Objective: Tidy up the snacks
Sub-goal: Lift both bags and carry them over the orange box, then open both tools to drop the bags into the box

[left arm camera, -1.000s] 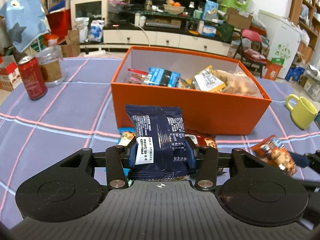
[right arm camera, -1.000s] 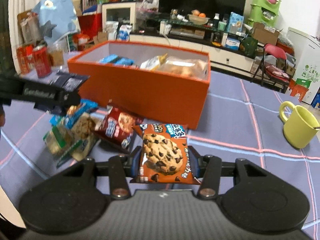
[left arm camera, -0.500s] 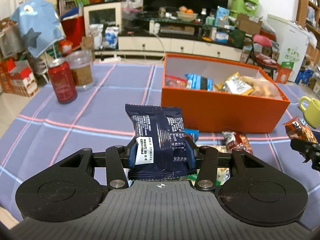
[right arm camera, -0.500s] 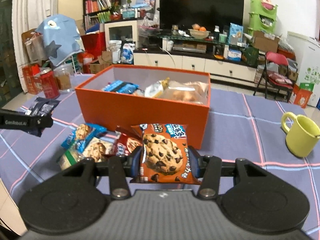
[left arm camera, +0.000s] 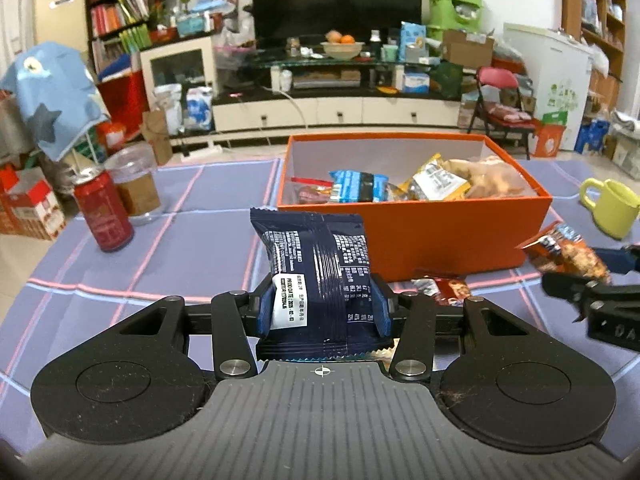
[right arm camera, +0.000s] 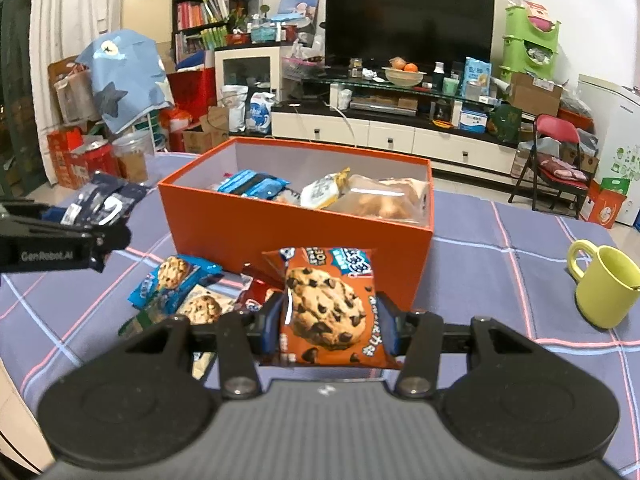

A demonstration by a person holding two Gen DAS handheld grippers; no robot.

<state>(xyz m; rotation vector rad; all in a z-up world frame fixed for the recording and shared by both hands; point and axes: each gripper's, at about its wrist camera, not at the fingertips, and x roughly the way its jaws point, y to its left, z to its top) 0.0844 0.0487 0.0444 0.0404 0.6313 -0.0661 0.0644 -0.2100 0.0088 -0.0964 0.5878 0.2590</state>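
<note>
My left gripper point(left arm camera: 322, 312) is shut on a dark navy snack packet point(left arm camera: 316, 268), held upright above the cloth in front of the orange box point(left arm camera: 432, 240). The same packet point(right arm camera: 105, 201) and left gripper point(right arm camera: 86, 222) show at the left in the right wrist view. My right gripper point(right arm camera: 329, 322) is shut on an orange chocolate-chip cookie packet point(right arm camera: 330, 304), short of the orange box point(right arm camera: 296, 236). That packet point(left arm camera: 568, 250) shows at the right in the left wrist view. The box holds several packets point(left arm camera: 356, 186). Loose cookie packets point(right arm camera: 176, 284) lie on the cloth before the box.
A blue-grey checked tablecloth point(left arm camera: 180, 248) covers the table. A red can point(left arm camera: 105, 216) and a plastic cup point(left arm camera: 134, 184) stand at the left. A yellow-green mug point(right arm camera: 606, 288) stands at the right. Behind the table are a TV stand and room clutter.
The left gripper has drawn back and up from the box with the navy packet; the box looks smaller and more of its inside shows. The right gripper's view has tilted up a little, its cookie packet still gripped.
</note>
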